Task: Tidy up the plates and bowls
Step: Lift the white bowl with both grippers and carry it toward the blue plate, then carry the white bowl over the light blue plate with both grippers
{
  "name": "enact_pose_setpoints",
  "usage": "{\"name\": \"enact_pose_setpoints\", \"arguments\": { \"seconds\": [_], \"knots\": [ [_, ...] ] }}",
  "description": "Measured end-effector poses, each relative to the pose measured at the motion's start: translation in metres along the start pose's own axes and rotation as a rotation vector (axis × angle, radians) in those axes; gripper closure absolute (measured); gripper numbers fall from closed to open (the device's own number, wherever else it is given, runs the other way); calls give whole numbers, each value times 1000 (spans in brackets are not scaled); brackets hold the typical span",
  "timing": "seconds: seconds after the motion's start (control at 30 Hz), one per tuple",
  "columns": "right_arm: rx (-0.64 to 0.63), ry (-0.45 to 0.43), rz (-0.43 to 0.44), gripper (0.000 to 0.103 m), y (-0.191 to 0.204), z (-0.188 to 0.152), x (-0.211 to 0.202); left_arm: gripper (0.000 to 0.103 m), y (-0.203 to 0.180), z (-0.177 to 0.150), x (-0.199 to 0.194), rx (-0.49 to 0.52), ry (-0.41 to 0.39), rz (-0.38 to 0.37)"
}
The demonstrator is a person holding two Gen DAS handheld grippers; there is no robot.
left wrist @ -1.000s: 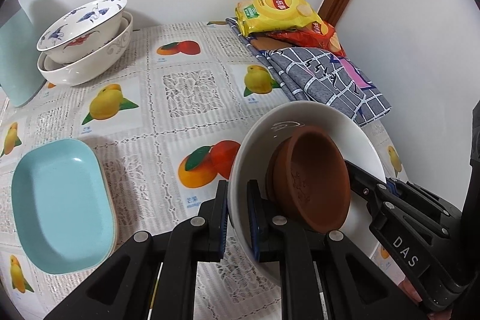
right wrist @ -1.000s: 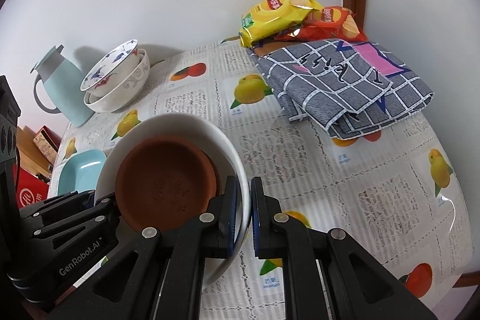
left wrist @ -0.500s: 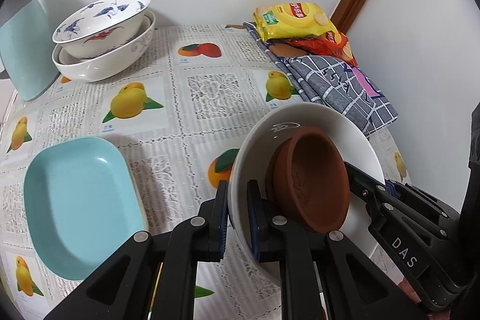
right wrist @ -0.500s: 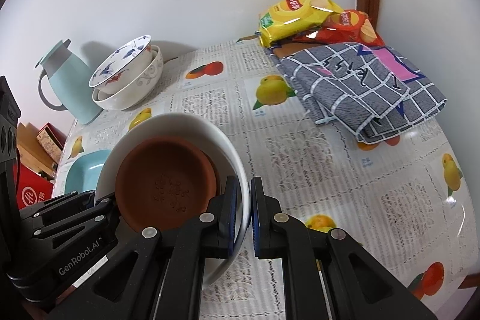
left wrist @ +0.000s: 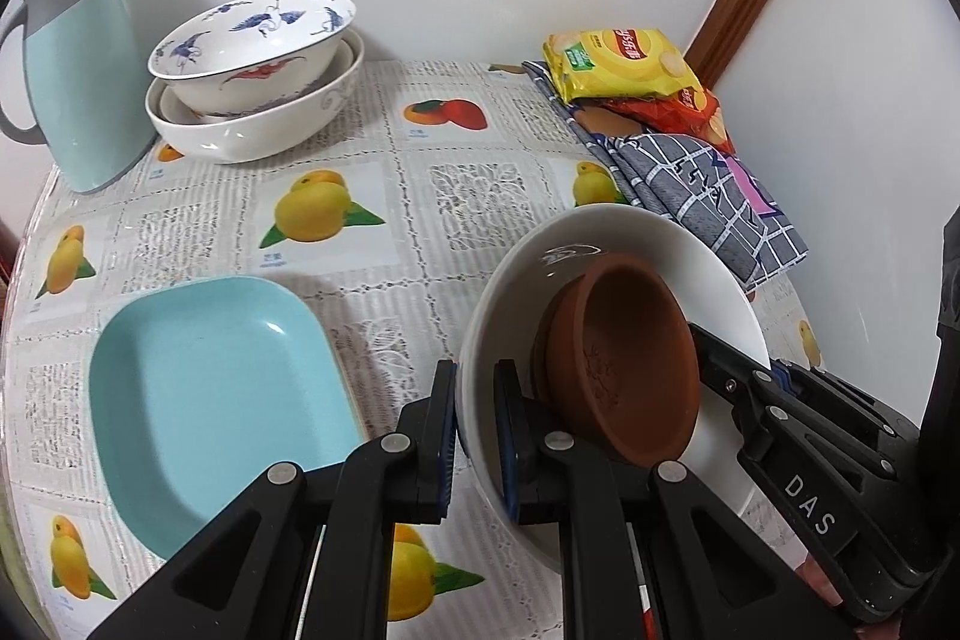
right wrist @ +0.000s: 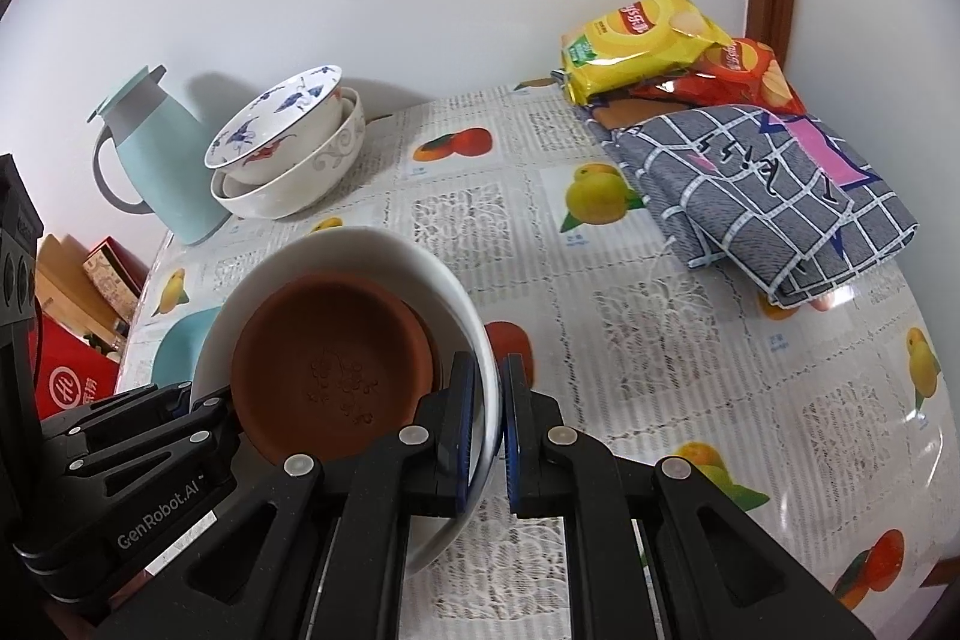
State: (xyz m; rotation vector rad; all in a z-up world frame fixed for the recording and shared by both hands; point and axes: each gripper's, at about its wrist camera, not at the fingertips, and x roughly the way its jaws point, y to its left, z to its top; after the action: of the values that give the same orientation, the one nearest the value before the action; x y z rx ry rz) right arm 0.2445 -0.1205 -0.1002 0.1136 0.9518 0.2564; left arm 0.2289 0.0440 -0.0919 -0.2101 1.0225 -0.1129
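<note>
Both grippers carry one white bowl point(left wrist: 648, 244) point(right wrist: 360, 250) above the table, a brown clay dish point(left wrist: 624, 358) point(right wrist: 330, 340) lying inside it. My left gripper point(left wrist: 477, 400) is shut on the bowl's left rim; my right gripper point(right wrist: 486, 400) is shut on the opposite rim. Each gripper's black body shows in the other's view. A light-blue rectangular dish point(left wrist: 216, 400) point(right wrist: 180, 346) lies on the table left of the carried bowl. At the back left, a blue-patterned bowl point(left wrist: 252, 40) point(right wrist: 276, 124) sits nested in a larger white bowl point(left wrist: 252, 130) point(right wrist: 294, 184).
A pale-blue jug point(left wrist: 78, 82) point(right wrist: 156, 160) stands beside the stacked bowls. Snack bags point(left wrist: 624, 64) point(right wrist: 648, 34) and a folded grey checked cloth point(left wrist: 708, 196) point(right wrist: 768, 184) fill the back right corner. The fruit-print tablecloth point(left wrist: 420, 196) covers the table. Boxes point(right wrist: 72, 352) lie beyond its left edge.
Both grippers moved left together with the white bowl and clay dish. The jug, stacked bowls and blue dish slid rightward into fuller view.
</note>
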Motion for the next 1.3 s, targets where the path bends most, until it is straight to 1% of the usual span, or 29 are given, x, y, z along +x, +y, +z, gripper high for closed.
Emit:
{"name": "enact_pose_setpoints", "arguments": {
  "seconds": [1.3],
  "knots": [
    [-76, -1, 42, 94, 79, 8, 14, 91, 76, -1, -23, -86, -38, 29]
  ]
}}
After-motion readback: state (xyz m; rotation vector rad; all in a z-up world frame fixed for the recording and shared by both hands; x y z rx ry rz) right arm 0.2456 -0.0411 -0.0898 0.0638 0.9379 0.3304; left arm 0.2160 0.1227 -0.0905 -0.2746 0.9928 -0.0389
